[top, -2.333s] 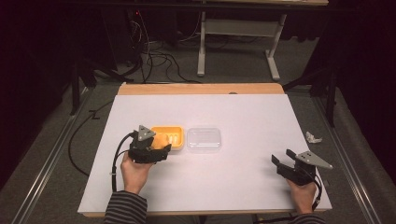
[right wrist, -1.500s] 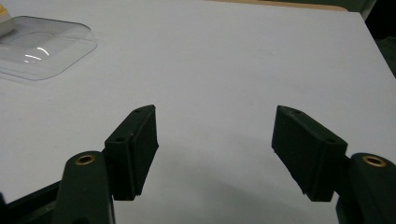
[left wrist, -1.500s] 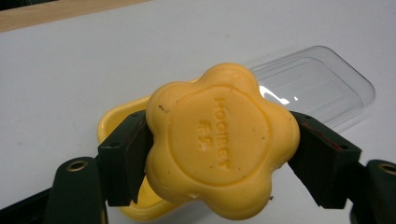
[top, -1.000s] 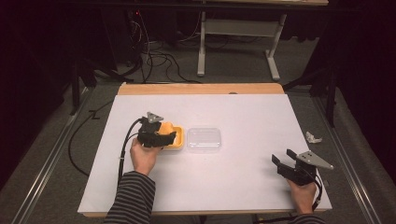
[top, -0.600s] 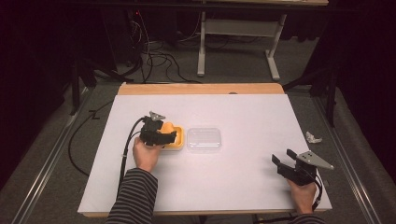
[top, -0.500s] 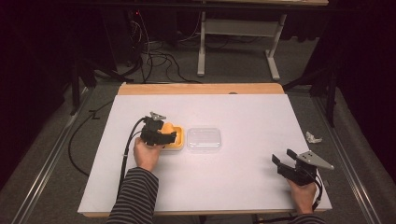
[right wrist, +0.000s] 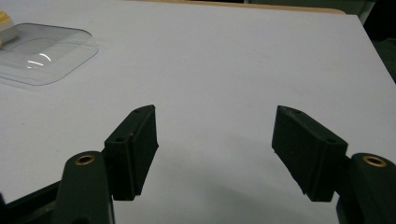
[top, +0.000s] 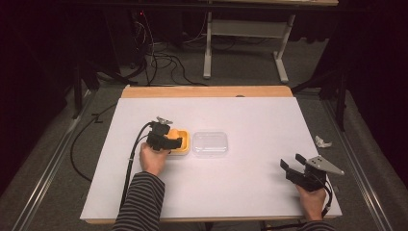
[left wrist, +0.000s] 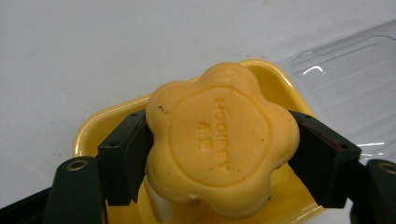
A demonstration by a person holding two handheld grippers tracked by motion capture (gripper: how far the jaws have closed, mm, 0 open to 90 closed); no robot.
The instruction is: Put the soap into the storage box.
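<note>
A wide white table top [top: 240, 187] with a strip of bare wood along its far edge carries everything here, and its plain surface also fills the background of both gripper views. Near its middle lies a clear, rounded-rectangular plastic lid [top: 210, 143], flat on the white surface and just beside the right-hand side of a shallow yellow plastic soap dish [top: 181, 144]; whether the two touch cannot be told from above. In the left gripper view the same lid [left wrist: 348, 79] shows at the upper right, past the dish's rim [left wrist: 95, 123]. The left gripper [top: 169, 143], held in the person's left hand [top: 152, 159] with a striped sleeve behind it, is over the dish, its black jaws closed in from either side on a yellow flower-shaped bar of soap [left wrist: 219, 142] with raised lettering on its face. The soap sits between the pads directly above the dish's hollow; whether its underside rests on the dish cannot be told. The right gripper [top: 292, 169] is well apart, near the table's front right corner, its jaws spread wide with nothing between them, only bare table beyond.
</note>
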